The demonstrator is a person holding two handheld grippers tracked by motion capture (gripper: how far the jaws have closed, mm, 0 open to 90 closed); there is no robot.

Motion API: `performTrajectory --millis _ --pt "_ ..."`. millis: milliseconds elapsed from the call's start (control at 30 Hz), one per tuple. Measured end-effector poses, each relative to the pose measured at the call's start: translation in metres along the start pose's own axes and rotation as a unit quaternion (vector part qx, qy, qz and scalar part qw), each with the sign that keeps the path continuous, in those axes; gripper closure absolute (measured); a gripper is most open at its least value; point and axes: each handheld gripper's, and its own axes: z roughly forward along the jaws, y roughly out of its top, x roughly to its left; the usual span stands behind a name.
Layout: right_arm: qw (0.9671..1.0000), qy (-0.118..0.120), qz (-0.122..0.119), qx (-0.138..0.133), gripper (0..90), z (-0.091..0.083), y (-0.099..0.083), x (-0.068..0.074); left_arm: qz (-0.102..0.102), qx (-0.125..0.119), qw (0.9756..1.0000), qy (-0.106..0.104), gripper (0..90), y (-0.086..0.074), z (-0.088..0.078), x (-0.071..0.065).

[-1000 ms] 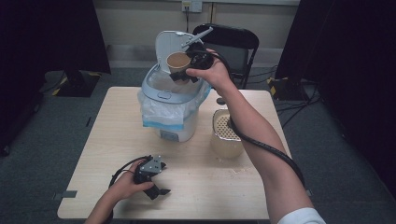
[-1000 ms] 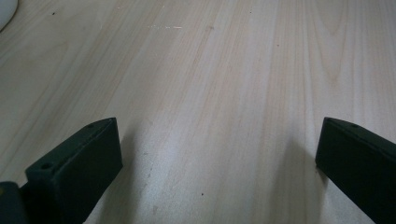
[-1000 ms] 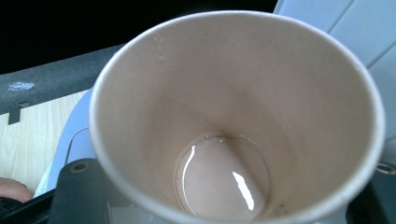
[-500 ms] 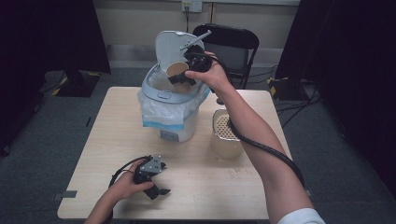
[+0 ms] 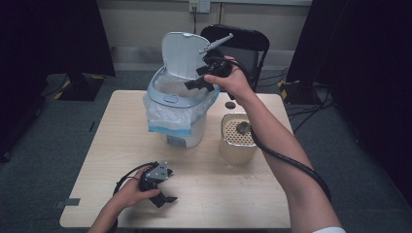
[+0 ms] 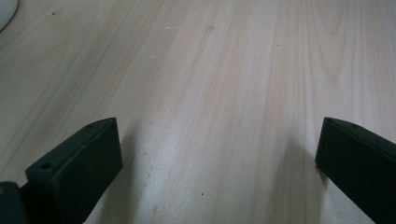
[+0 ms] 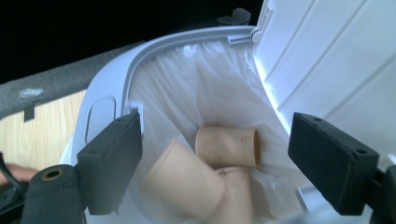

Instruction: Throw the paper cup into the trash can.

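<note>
A white lidded bin (image 5: 180, 127) with a clear liner stands at the back of the wooden table (image 5: 97, 145), its lid (image 5: 180, 54) raised. My right gripper (image 5: 198, 80) hovers over the bin's mouth. Its jaws have just been opening and stand open with nothing between them. In the right gripper view (image 7: 215, 149) three tan paper cups lie in the liner: one (image 7: 184, 179) near, one (image 7: 229, 147) on its side, one (image 7: 238, 198) below. My left gripper (image 5: 169, 187) rests on the table near the front edge, open (image 6: 219, 149) over bare wood.
A beige perforated container (image 5: 237, 145) with a dark lump (image 5: 243, 127) on its top stands right of the bin, under my right forearm. A small dark object (image 5: 230, 104) lies behind it. A black chair (image 5: 252, 41) stands behind the table.
The paper cup held in my right gripper a second ago has left the jaws. The right gripper has opened and shifted slightly rightward. The left hand stayed still.
</note>
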Motion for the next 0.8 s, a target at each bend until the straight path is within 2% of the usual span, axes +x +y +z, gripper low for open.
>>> performTrajectory --millis 233,433,667,800 --pt "1.0000 -0.008 0.001 0.004 17.0 -0.016 -0.013 -0.001 0.000 0.000 1.0000 0.000 0.0 0.000 0.000 0.000" --pt "0.9995 -0.026 0.013 0.008 16.5 -0.026 -0.024 -0.014 0.000 0.000 1.0000 0.000 0.0 0.000 0.000 0.000" --pt "0.9989 -0.041 0.022 0.005 16.3 -0.026 -0.026 -0.029 0.000 0.000 1.0000 0.000 0.0 0.000 0.000 0.000" --pt "0.9989 -0.040 0.026 0.000 16.7 -0.022 -0.022 -0.036 0.000 0.000 1.0000 0.000 0.0 0.000 0.000 0.000"
